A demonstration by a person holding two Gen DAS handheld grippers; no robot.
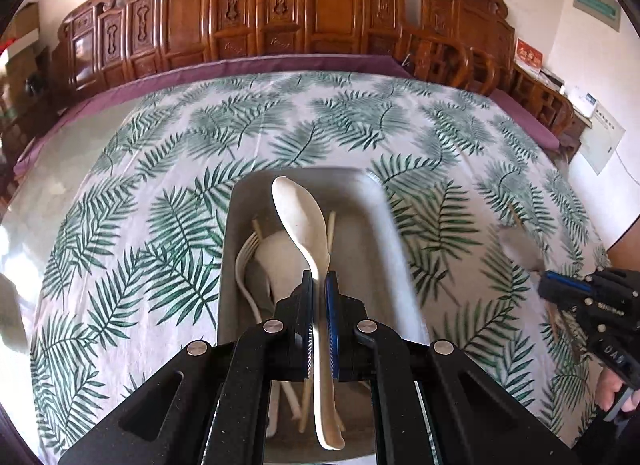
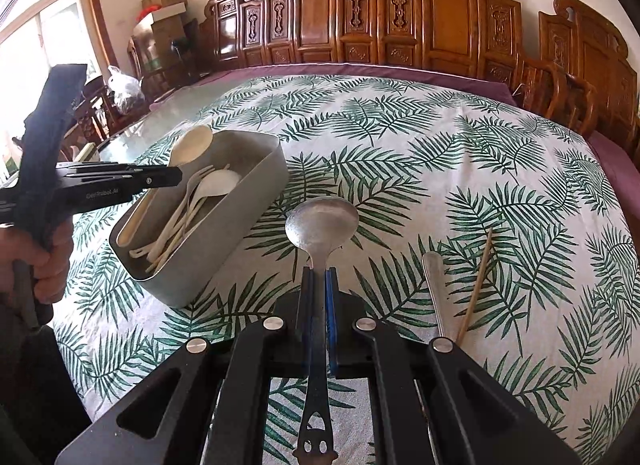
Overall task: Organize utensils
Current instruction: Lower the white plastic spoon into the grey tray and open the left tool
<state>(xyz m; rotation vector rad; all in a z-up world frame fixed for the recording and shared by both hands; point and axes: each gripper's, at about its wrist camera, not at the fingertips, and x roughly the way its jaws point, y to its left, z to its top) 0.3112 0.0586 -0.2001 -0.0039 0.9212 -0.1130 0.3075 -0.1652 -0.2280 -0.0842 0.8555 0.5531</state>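
Left wrist: left gripper [image 1: 319,279] clamps cream spoon [image 1: 298,209], tray [image 1: 240,201] blurred | right gripper [image 2: 319,277] clamps metal spoon [image 2: 322,221]

Under my view lies a tablecloth [image 2: 400,153] printed with green fern leaves on white, over a purple cloth [image 1: 280,65] that shows as a band along the far edge at twelve o'clock. Behind it stands a row of carved wooden chair backs [image 2: 440,17]. At ten o'clock I see stacked cardboard boxes [image 2: 164,5] by a window [image 2: 44,37], with a plastic bag [image 2: 124,85] below them. At two o'clock a green sign [image 1: 596,5] hangs on the wall.
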